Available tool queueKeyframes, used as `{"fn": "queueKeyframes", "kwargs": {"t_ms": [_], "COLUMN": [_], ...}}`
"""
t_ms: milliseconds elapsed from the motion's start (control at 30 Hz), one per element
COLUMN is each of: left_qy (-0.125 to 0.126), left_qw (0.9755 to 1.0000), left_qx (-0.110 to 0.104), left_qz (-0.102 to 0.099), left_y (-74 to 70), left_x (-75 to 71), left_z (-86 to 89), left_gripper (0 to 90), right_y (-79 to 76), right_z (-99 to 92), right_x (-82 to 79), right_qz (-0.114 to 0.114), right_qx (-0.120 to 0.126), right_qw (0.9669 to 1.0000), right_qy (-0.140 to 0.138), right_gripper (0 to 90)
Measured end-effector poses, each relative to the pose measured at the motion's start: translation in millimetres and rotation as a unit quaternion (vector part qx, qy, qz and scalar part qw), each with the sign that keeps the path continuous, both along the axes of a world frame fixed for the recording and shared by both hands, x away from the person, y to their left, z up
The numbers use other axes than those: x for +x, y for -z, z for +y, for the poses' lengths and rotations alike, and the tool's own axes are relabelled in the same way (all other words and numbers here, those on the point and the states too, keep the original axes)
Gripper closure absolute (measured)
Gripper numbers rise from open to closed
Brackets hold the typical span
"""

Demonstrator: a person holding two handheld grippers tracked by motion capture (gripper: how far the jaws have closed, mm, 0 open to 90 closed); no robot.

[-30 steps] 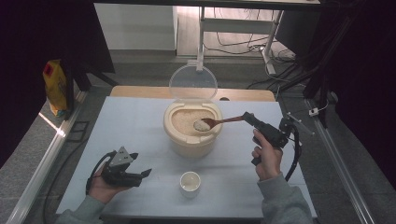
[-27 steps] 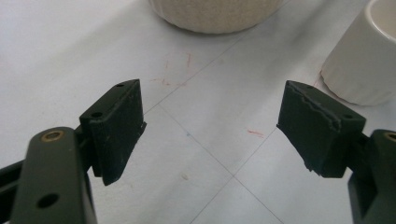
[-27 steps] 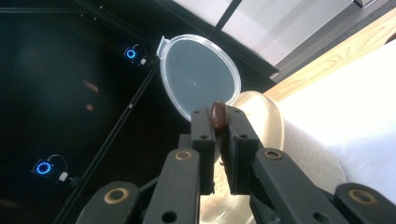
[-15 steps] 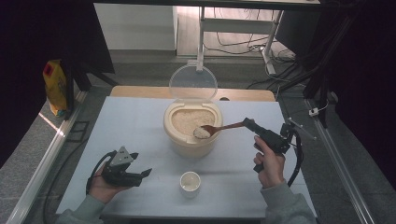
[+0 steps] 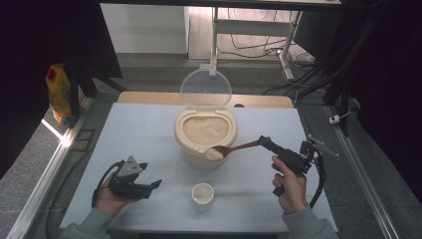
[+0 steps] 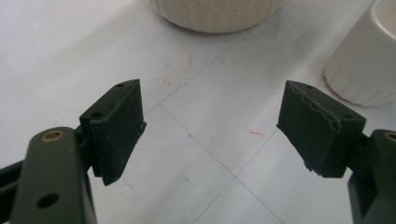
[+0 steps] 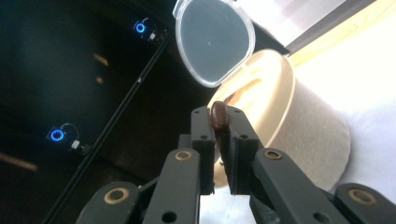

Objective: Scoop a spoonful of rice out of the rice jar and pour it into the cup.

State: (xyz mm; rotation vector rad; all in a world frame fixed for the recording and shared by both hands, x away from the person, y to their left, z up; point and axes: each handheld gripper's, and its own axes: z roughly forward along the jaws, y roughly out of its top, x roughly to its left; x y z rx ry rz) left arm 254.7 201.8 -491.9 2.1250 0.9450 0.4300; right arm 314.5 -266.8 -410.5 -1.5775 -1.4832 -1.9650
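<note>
Holding the wooden spoon (image 5: 238, 147) by its handle, my right tool (image 5: 264, 143) has its jaws clamped tight on it; in the right gripper view the dark brown handle end (image 7: 218, 115) shows pinched between the two black pads. The spoon's bowl carries a heap of rice (image 5: 214, 154) and hangs just over the near rim of the cream rice container (image 5: 205, 145), on the side that faces me. The container stands near the middle of the table (image 5: 139, 134), filled with rice, its clear lid (image 5: 205, 90) hinged up and standing upright behind it. A small white cup (image 5: 202, 194) sits on the table nearer to me, in front of the container and apart from it, below and slightly left of the loaded spoon in the high view.

My left tool (image 5: 154, 184) rests low by the table's near left part, its jaws wide apart with nothing between them; in the left gripper view I see bare table between the pads, the cup's wall (image 6: 362, 65) off to the right and the container's base (image 6: 215, 14) at the top. A yellow packet (image 5: 58, 92) stands off the table to the far left.
</note>
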Motion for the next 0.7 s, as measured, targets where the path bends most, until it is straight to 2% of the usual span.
{"fn": "queueKeyframes", "kwargs": {"t_ms": [567,700], "left_qy": [0.0,0.001], "left_qw": [1.0,1.0], "left_qx": [0.003,0.004], "left_qz": [0.001,0.002], "left_y": [0.7,0.9], "left_x": [0.9,0.9], "left_z": [-0.8,-1.0], "left_gripper": [22.1,22.1], "right_y": [25.8,29.3], "right_z": [3.1,6.1], "right_x": [-15.0,-16.5], "right_qz": [0.018,0.018], "right_qx": [-0.028,-0.043], "right_qw": [0.9989,0.9981], "right_qy": [-0.033,-0.041], "right_gripper": [83.9,83.9]}}
